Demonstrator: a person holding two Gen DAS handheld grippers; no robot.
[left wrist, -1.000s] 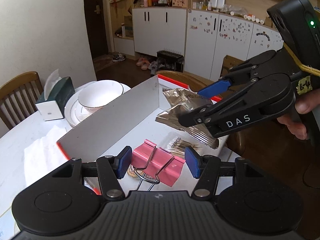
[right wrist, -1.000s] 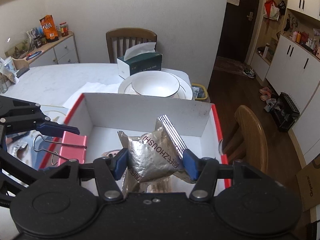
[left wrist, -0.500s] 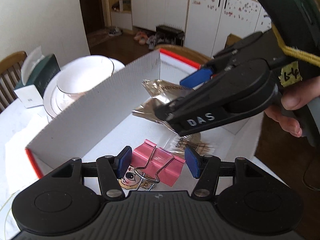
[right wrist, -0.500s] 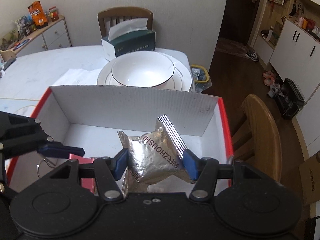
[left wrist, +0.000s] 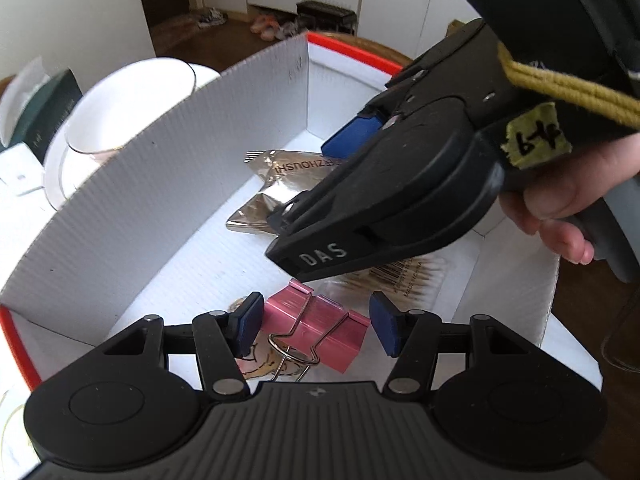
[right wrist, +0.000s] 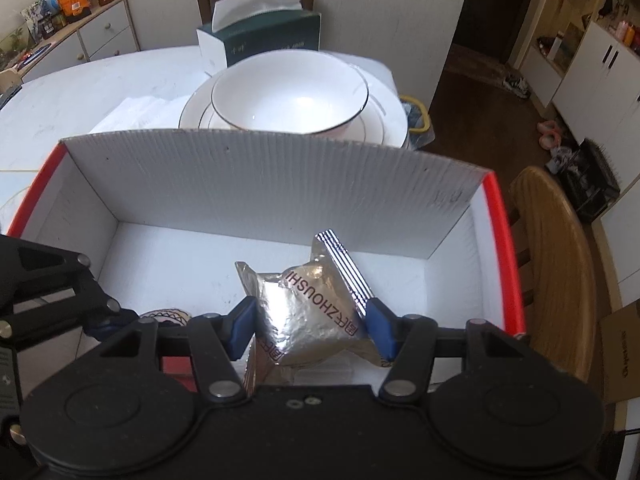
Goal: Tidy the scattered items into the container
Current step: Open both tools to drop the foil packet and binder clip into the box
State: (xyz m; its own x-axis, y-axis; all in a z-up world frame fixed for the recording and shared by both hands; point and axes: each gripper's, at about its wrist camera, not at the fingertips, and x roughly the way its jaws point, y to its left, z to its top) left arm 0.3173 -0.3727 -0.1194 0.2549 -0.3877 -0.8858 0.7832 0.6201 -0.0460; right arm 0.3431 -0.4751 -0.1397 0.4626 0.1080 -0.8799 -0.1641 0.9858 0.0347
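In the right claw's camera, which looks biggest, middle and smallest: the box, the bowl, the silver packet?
1. Box, easily the biggest.
2. Bowl.
3. Silver packet, though it is nearest the camera, so it looks larger than it is.

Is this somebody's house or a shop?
Most likely a home, in its dining area. A white bowl sits on plates on the table beside a tissue box, wooden chairs stand around it, and shoes lie on the floor by white cupboards.

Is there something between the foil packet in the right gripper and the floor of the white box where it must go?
Nothing visible blocks it: the foil packet, held by the right gripper, hangs inside the box above bare floor.
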